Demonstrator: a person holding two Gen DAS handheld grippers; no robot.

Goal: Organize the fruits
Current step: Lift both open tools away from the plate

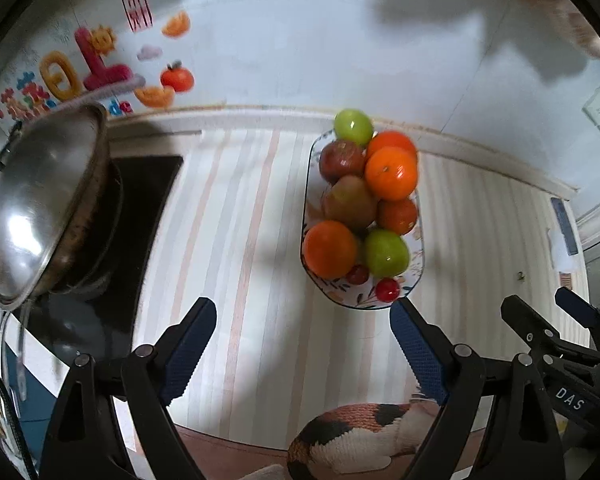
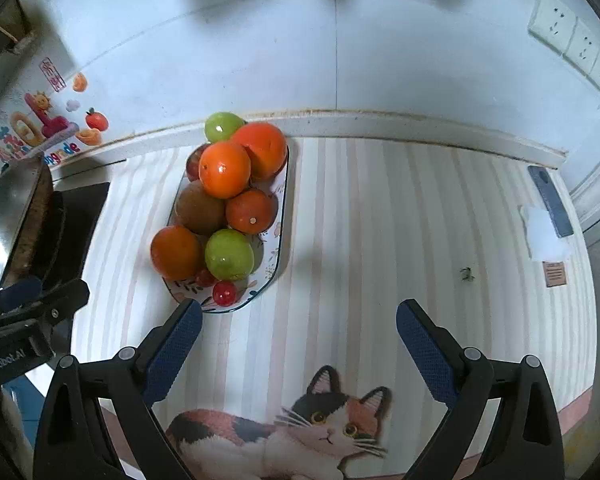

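Note:
An oblong patterned plate [image 1: 417,276] [image 2: 281,216] stands on the striped counter, piled with fruit: oranges [image 1: 391,173] [image 2: 225,169], green apples [image 1: 386,253] [image 2: 229,254], a brownish fruit [image 1: 350,202] [image 2: 200,208], a dark red apple [image 1: 341,160] and small red cherry-like fruits [image 1: 387,289] [image 2: 224,293]. My left gripper [image 1: 303,320] is open and empty, just short of the plate's near end. My right gripper [image 2: 299,320] is open and empty, to the right of the plate's near end. It also shows in the left wrist view [image 1: 540,316].
A steel wok [image 1: 40,208] [image 2: 8,216] sits on a black stove [image 1: 140,208] at the left. A cat-print mat [image 2: 292,432] lies at the counter's near edge. A dark phone-like object [image 2: 550,200] and white paper [image 2: 544,236] lie at the right. The tiled wall runs behind.

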